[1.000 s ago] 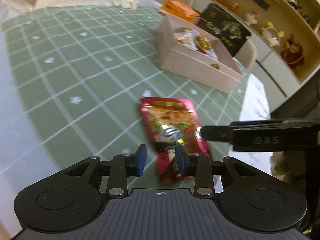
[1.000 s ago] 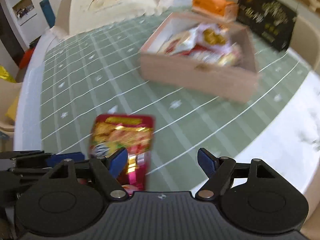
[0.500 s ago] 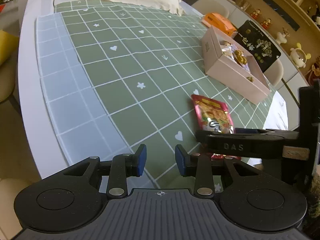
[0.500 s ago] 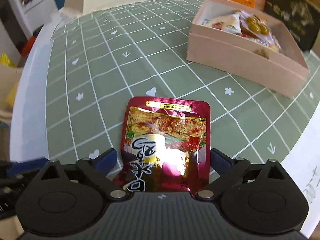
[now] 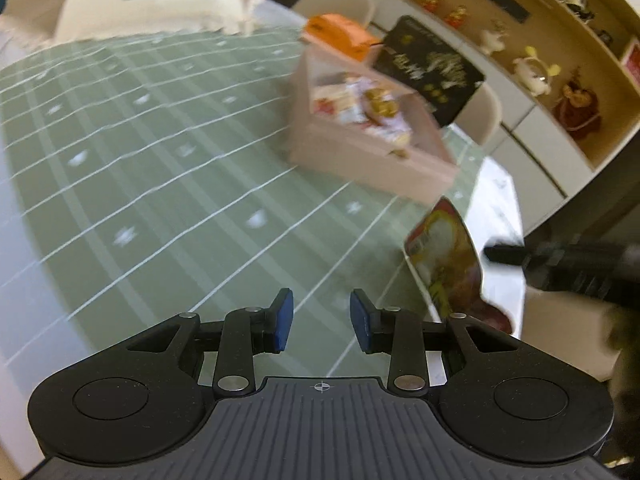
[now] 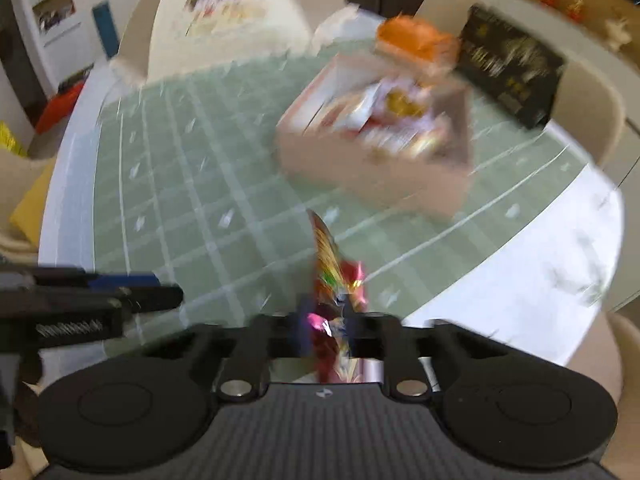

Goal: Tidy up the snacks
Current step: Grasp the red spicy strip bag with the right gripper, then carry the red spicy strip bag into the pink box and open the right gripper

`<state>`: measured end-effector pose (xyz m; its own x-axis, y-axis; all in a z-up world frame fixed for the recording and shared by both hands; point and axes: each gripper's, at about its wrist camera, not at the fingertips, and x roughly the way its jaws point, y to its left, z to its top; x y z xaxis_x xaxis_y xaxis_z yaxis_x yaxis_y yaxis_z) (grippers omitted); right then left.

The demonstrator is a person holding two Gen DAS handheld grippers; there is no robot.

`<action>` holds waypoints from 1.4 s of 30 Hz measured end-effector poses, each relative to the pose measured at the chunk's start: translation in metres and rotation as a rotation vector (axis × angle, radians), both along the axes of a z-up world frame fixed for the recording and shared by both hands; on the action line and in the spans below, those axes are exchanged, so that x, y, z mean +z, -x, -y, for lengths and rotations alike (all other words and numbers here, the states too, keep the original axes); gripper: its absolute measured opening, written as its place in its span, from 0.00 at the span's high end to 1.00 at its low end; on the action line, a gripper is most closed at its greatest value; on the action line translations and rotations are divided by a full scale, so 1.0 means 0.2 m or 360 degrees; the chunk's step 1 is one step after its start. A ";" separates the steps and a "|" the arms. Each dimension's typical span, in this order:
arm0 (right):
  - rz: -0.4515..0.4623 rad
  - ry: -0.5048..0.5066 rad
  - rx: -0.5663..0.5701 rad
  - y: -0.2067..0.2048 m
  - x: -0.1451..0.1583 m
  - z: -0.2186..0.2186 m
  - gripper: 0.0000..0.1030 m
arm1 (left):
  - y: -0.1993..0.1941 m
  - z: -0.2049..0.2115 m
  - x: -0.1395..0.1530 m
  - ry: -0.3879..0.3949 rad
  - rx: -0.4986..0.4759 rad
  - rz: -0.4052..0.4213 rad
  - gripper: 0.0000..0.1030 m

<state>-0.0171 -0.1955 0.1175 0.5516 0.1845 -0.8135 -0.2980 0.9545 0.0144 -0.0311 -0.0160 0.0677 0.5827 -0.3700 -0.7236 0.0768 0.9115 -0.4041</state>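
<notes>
Right gripper: clamped on the red snack packet, lifted edge-on, near the pink box.
Left gripper: narrow gap, nothing between.
Box: snacks inside, far right on green checked cloth.

Green grid tablecloth, black gift box, shelf figurines.

R hand-held gripper clamped; L apart, prob. empty.
</notes>
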 end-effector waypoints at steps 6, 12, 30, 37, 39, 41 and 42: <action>0.0109 -0.0123 0.0047 -0.24 0.25 0.16 0.91 | -0.07 0.06 0.00 0.0069 0.0056 0.0007 0.65; -0.0086 -0.0151 0.0042 -0.36 0.01 0.22 0.28 | -0.10 0.08 -0.11 0.0081 0.0048 -0.0108 0.65; -0.0232 0.0026 -0.0169 -0.13 -0.50 -0.18 0.05 | 0.06 -0.13 -0.10 -0.0097 0.0169 -0.0142 0.65; -0.0184 0.0055 -0.0016 -0.01 -0.41 -0.04 0.43 | 0.06 -0.13 -0.10 -0.0056 0.0126 -0.0125 0.65; -0.0157 0.0039 -0.0058 0.03 -0.34 0.04 0.43 | 0.05 -0.12 -0.09 -0.0035 0.0115 -0.0109 0.65; -0.0099 0.0035 -0.0082 0.04 -0.25 0.10 0.44 | 0.03 -0.11 -0.07 -0.0009 0.0102 -0.0080 0.65; -0.0058 0.0034 -0.0089 0.04 -0.18 0.12 0.44 | 0.02 -0.10 -0.05 0.0005 0.0095 -0.0050 0.65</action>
<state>-0.0247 -0.2197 0.0807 0.5303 0.1369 -0.8367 -0.2440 0.9698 0.0041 -0.0358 0.0044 0.0572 0.5809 -0.3376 -0.7407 0.0096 0.9127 -0.4085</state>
